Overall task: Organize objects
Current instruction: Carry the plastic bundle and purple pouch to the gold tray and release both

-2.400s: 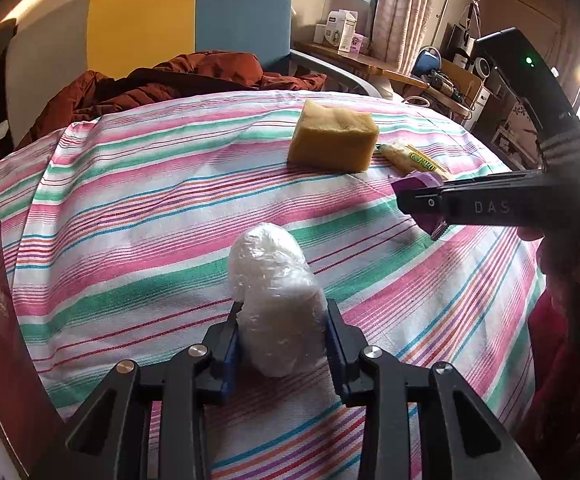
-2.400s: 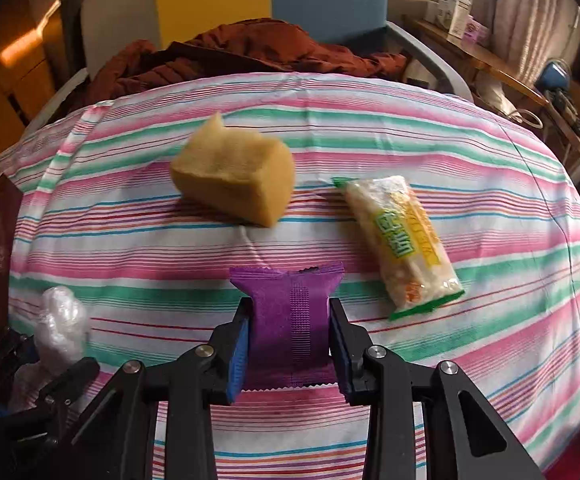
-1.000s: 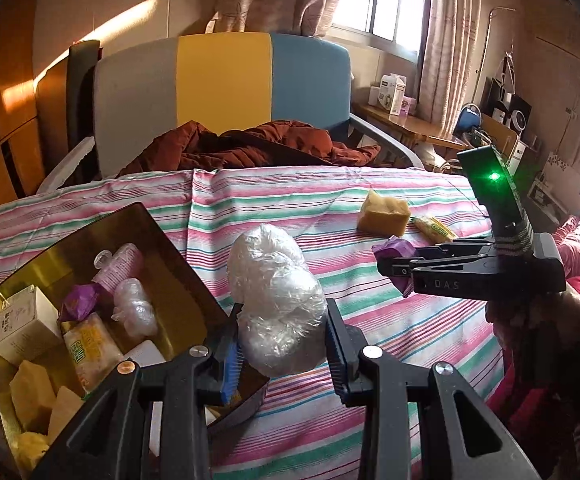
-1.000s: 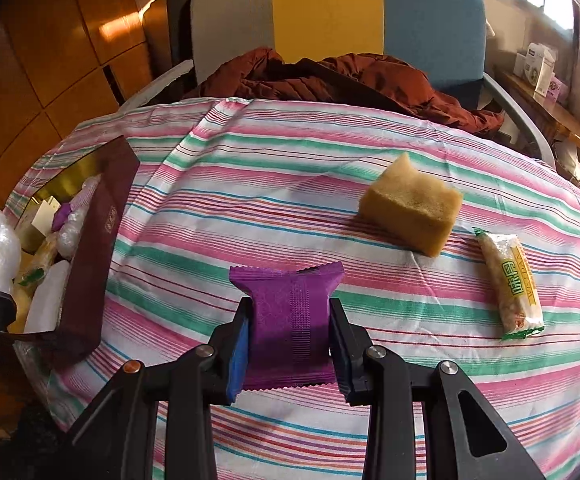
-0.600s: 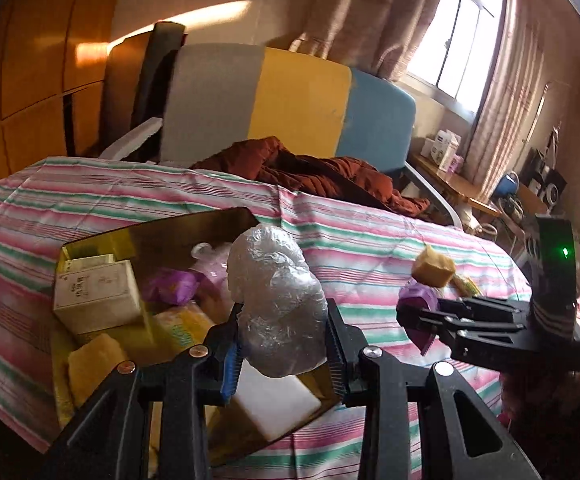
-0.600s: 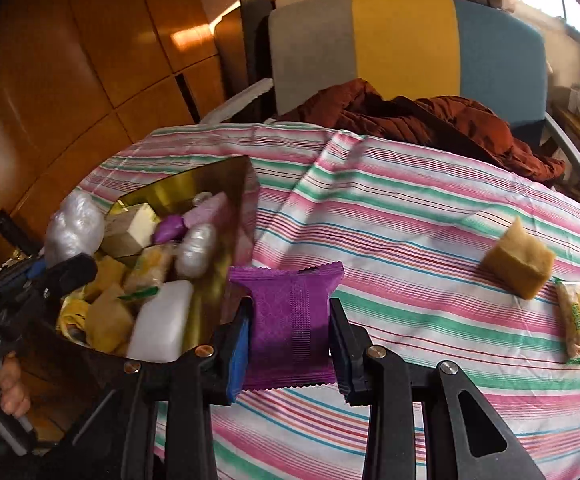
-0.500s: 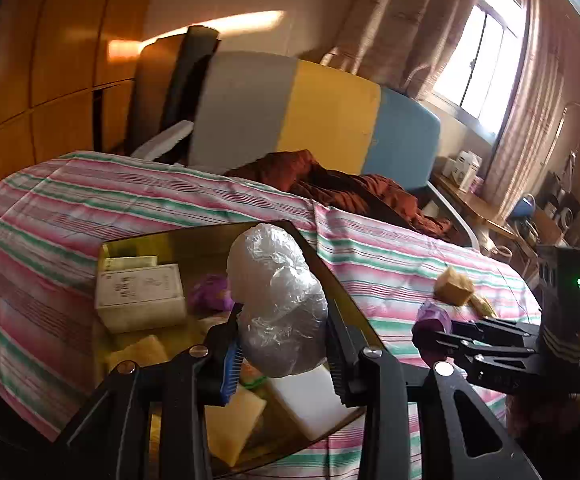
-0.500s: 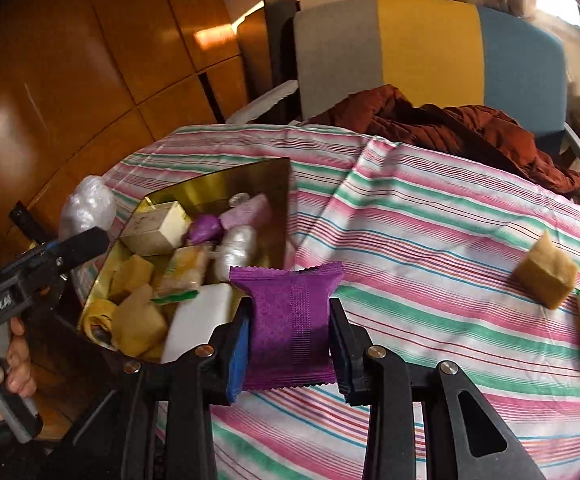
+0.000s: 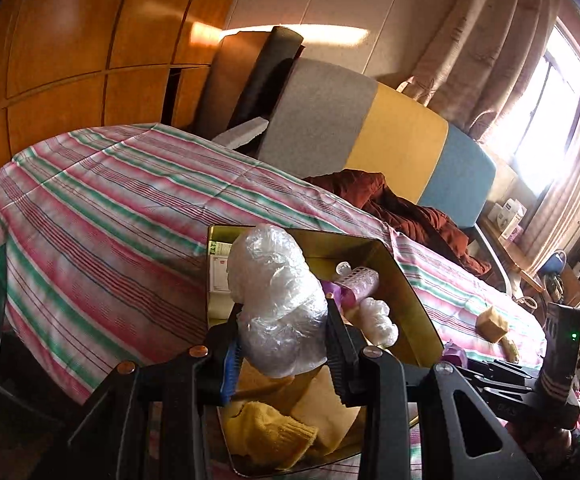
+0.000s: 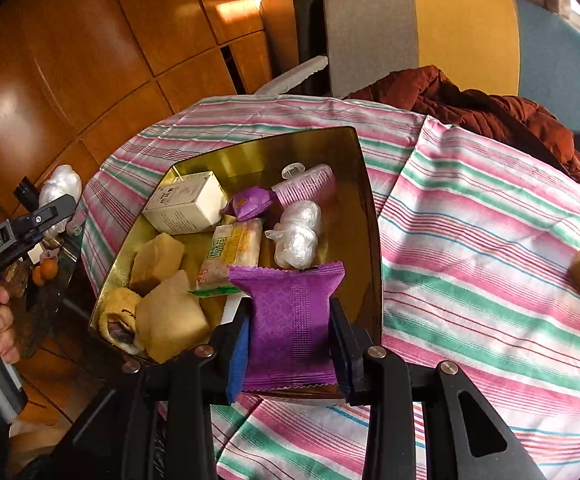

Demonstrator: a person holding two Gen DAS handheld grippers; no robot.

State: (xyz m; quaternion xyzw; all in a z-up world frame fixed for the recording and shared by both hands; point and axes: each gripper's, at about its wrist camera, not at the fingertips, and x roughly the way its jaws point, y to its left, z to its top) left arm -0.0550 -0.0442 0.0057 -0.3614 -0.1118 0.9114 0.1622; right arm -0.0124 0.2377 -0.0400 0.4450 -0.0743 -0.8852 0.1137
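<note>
Gripping purple packet (image 10: pixel 292 322) over gold tin (image 10: pixel 364 200)

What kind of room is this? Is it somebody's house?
Probably a room in someone's home, a living or dining room. A striped tablecloth covers the table, a grey, yellow and blue chair with a brown jacket stands behind it, and curtains hang by a sunny window.
</note>
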